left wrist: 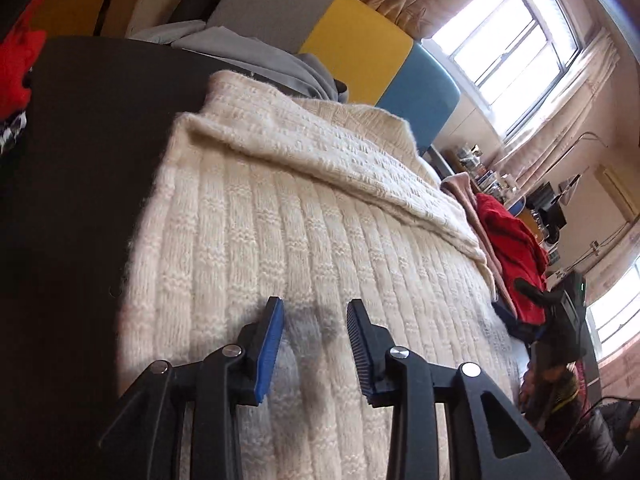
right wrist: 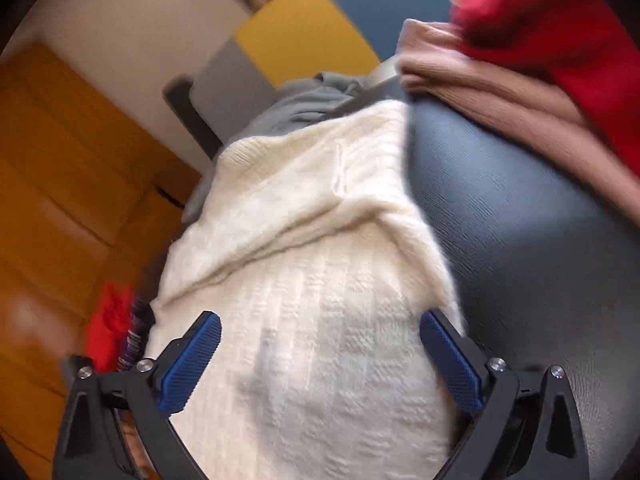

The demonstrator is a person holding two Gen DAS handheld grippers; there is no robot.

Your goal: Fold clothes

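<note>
A cream ribbed knit sweater (left wrist: 288, 216) lies spread on a dark table (left wrist: 88, 168), with one part folded over along its far side. My left gripper (left wrist: 316, 312) hovers just above the knit, open, nothing between its blue pads. In the right wrist view the same sweater (right wrist: 312, 264) fills the middle, a fold running across it. My right gripper (right wrist: 320, 332) is open wide over the near part of the sweater, its pads on either side of the fabric without pinching it.
A grey garment (left wrist: 276, 60) lies beyond the sweater. A pink knit (right wrist: 500, 92) and a red garment (right wrist: 560, 40) lie piled at the table's right. More red cloth (left wrist: 16, 68) sits at the left. Chairs in grey, yellow and blue (left wrist: 360, 48) stand behind.
</note>
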